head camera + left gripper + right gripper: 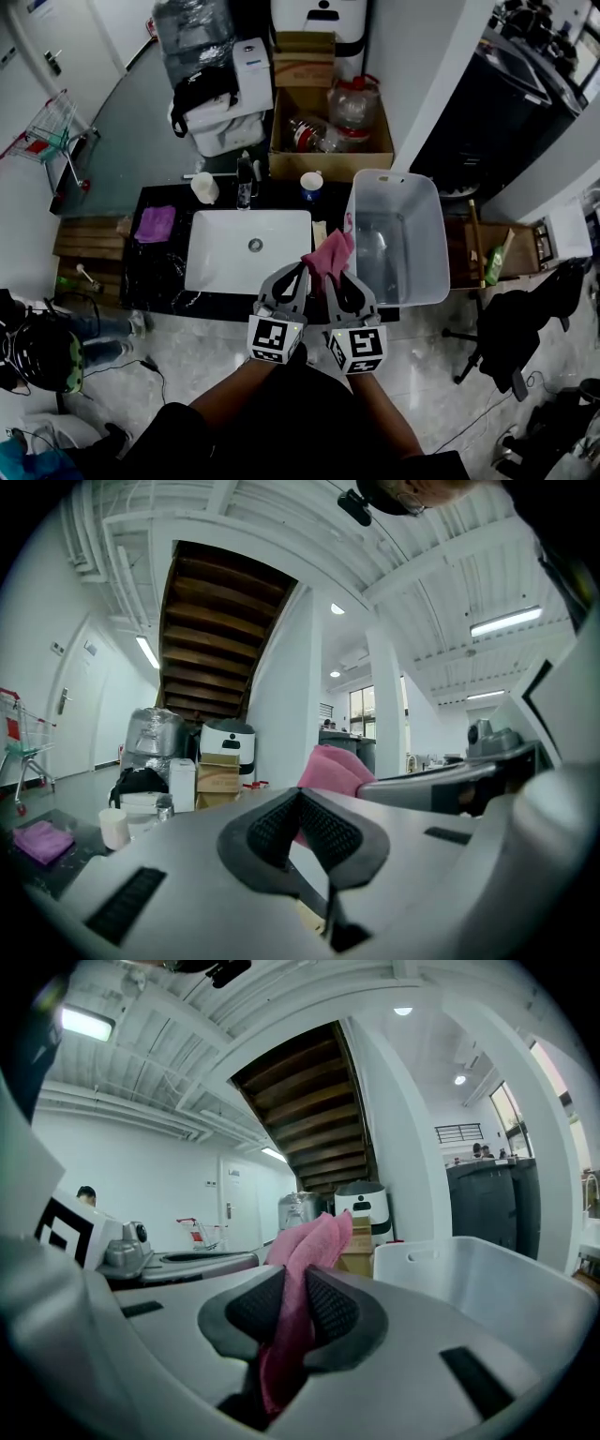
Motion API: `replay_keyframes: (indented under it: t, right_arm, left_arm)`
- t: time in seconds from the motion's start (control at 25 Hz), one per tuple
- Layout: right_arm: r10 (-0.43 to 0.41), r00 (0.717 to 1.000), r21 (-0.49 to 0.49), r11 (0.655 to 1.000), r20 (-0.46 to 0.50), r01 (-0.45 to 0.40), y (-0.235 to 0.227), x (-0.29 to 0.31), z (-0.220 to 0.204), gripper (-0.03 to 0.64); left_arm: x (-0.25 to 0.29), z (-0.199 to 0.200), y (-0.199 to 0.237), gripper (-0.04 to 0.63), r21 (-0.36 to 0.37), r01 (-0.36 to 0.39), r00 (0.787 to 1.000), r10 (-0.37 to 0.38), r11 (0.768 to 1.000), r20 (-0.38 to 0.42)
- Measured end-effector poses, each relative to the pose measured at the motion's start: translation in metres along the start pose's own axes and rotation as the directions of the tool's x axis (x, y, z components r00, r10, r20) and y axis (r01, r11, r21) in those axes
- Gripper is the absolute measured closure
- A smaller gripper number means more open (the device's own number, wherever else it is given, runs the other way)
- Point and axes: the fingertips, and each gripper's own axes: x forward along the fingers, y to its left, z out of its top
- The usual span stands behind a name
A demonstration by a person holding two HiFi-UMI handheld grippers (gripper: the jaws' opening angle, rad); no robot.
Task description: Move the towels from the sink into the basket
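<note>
Right claw [293, 1283] clamps the towel [314, 1237] at the basket's [403, 253] left rim, left claw [300, 797] closed and empty beside it; best carry right past the rim, lower, then release.

The basket [427, 281] stands wide open at the top, just right of the sink [220, 267]. Its left rim is the one edge between it and the left hand-held gripper [303, 269] and right hand-held gripper [332, 277], which hang side by side with the pink towel [330, 255] at their tips. The sink bowl lies open; a faucet [246, 183], a white cup [204, 187] and a blue cup [311, 186] crowd the tabletop [159, 272] behind it, with a purple cloth [156, 223] well to the left.
</note>
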Motion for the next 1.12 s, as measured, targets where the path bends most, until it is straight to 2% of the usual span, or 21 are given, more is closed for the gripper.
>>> replay_keyframes:
  t: [0.16,0.32,0.56,0.72,0.88,1.12]
  right_arm:
    - [-0.042,0.999,0.023,0.999,0.008,0.042,-0.021,0.015,0.014,0.535]
    - [-0.106,0.994,0.062,0.993,0.030,0.104,-0.046,0.027,0.034,0.535]
    - [-0.218,0.976,0.042,0.975,0.009,0.217,-0.088,0.040,0.047,0.535]
    - [-0.257,0.966,0.044,0.965,-0.016,0.257,-0.105,0.052,0.046,0.535]
    - [-0.289,0.957,0.070,0.954,-0.034,0.291,-0.122,0.064,0.046,0.535]
    - [-0.322,0.945,0.009,0.946,-0.049,0.323,-0.153,0.081,0.046,0.535]
  left_arm:
    - [0.031,0.007,0.001,0.581,0.007,0.047,0.999,-0.047,0.999,0.005]
    - [0.058,0.029,-0.002,0.581,0.048,0.103,0.993,-0.105,0.993,0.047]
    - [0.098,0.036,-0.005,0.581,0.032,0.167,0.984,-0.169,0.985,0.061]
    - [0.124,0.037,-0.005,0.581,-0.013,0.188,0.980,-0.186,0.982,0.068]
    - [0.144,0.040,-0.003,0.581,-0.026,0.211,0.976,-0.208,0.977,0.068]
    - [0.159,0.035,0.000,0.581,-0.026,0.215,0.976,-0.214,0.976,0.047]
